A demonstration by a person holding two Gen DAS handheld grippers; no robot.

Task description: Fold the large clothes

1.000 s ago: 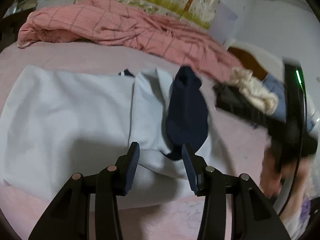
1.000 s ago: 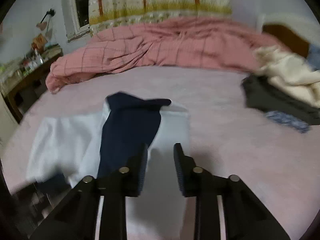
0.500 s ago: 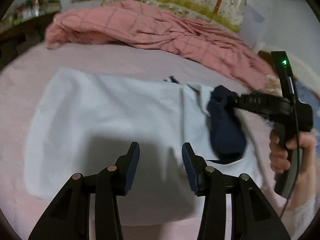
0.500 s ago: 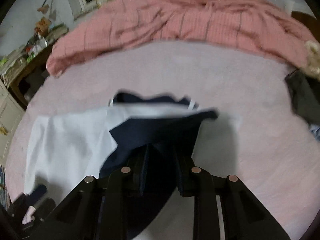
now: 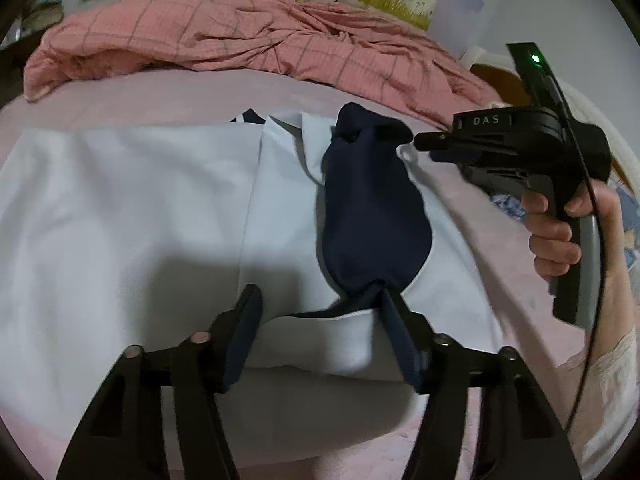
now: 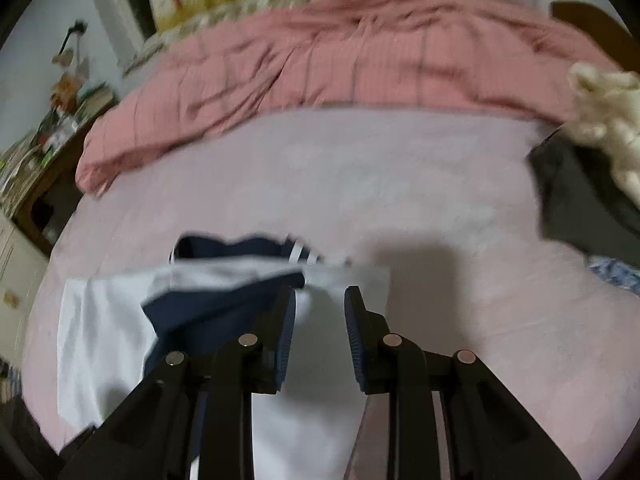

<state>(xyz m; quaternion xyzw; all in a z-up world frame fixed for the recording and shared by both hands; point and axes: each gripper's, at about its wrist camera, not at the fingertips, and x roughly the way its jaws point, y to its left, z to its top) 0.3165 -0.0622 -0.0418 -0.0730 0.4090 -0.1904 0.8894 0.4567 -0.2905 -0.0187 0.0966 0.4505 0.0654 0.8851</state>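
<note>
A large pale blue garment (image 5: pixel 132 216) lies spread flat on the pink bed sheet (image 5: pixel 168 96). Its navy sleeve (image 5: pixel 372 216) is laid lengthwise over the right part. My left gripper (image 5: pixel 320 314) hovers low over the near hem, its jaws opening; the hem's folded edge lies between the fingers, and the pads do not press it. My right gripper (image 5: pixel 416 146), held in a hand (image 5: pixel 552 232), points at the sleeve's far end. In the right wrist view that gripper (image 6: pixel 320 320) stands open over pale cloth (image 6: pixel 104 340), the navy sleeve (image 6: pixel 224 304) just left of it.
A pink checked quilt (image 5: pixel 240 40) is bunched along the back of the bed. At the right lie a cream garment (image 6: pixel 604 128) and a dark one (image 6: pixel 568 196). A cluttered desk (image 6: pixel 48 140) stands off the bed's left side.
My left jaws stand wider than before. The right gripper has slid to the right, from over the navy sleeve to just beside its far end. The right wrist view is blurred.
</note>
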